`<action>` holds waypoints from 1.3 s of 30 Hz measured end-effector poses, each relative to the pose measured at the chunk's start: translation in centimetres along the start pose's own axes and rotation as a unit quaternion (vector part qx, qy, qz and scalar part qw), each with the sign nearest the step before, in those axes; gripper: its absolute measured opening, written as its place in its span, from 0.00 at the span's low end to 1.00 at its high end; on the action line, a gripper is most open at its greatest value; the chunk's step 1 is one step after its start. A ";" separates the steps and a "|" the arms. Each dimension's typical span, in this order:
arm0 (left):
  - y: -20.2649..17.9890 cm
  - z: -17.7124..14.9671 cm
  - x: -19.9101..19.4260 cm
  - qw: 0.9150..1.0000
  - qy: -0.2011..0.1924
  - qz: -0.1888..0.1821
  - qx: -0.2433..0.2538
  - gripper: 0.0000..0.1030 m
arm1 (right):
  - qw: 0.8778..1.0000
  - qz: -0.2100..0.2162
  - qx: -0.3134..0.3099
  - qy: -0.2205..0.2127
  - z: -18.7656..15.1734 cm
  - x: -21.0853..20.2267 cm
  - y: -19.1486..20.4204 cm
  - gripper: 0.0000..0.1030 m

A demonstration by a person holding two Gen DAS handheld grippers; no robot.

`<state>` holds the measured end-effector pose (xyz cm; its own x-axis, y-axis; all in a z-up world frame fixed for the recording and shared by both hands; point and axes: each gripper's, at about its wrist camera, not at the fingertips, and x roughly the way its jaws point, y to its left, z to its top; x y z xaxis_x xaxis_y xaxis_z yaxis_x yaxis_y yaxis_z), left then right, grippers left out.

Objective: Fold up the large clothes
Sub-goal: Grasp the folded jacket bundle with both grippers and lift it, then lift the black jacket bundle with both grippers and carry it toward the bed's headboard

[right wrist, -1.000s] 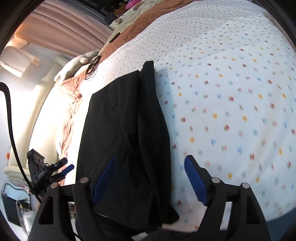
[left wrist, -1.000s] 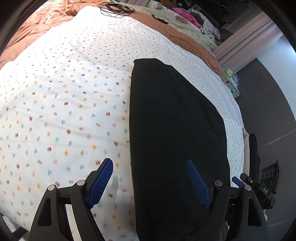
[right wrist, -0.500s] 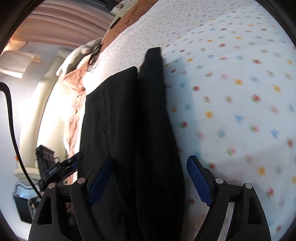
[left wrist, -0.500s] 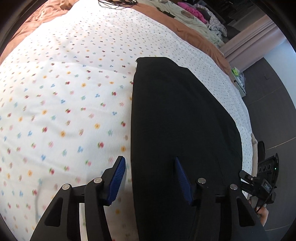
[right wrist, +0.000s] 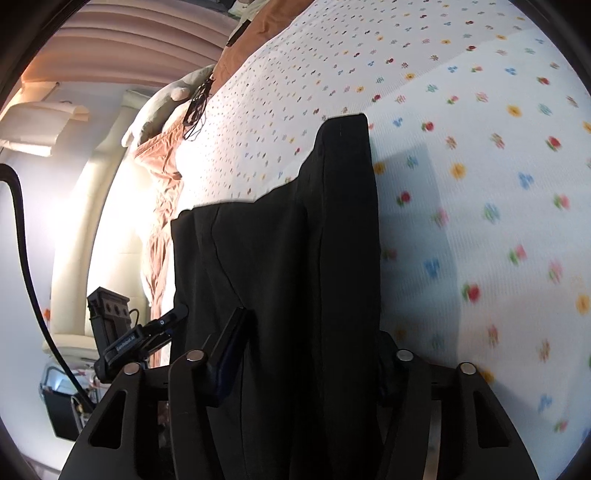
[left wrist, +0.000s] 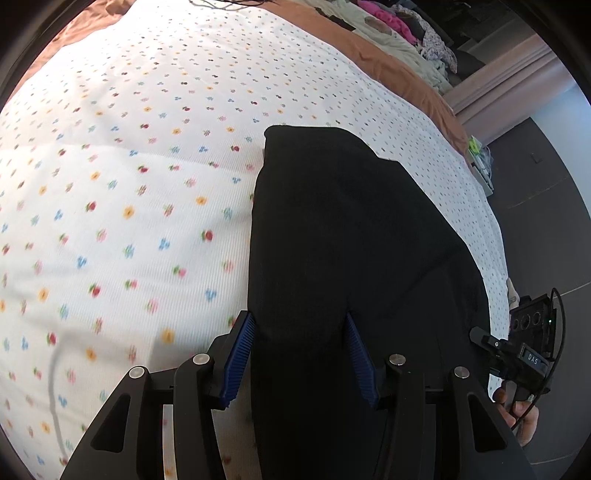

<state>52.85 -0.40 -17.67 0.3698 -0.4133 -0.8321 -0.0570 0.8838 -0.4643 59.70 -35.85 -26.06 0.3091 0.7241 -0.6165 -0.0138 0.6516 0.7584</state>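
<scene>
A large black garment (left wrist: 351, 236) lies folded lengthwise on the flowered white bedspread (left wrist: 129, 166). My left gripper (left wrist: 299, 332) straddles its near left edge, blue pads on either side, jaws partly closed on the cloth. In the right wrist view the same black garment (right wrist: 295, 258) shows as layered folds. My right gripper (right wrist: 314, 332) is around its near end; the cloth covers the right finger and lies against the left pad (right wrist: 231, 347).
A brown blanket (left wrist: 388, 66) and a heap of clothes (left wrist: 406, 26) lie at the bed's far side. A black cable bundle (right wrist: 197, 110) rests near the pillows. The dark floor (left wrist: 546, 206) is right of the bed. The other gripper (left wrist: 524, 354) shows beside the garment.
Both grippers moved forward and down onto the garment's near end. Their jaws narrowed from wide open to closing around the black cloth.
</scene>
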 end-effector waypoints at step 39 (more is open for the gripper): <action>-3.3 -3.0 -22.1 0.975 -0.216 -0.049 0.026 0.15 | 0.966 0.050 -0.224 -0.118 -9.2 -11.2 24.4 0.14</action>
<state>42.10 5.20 1.33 0.7275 -0.3755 -0.5743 0.0415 0.8595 -0.5095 47.16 -26.00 -2.59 0.4927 0.7516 -0.4386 -0.4485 0.6512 0.6121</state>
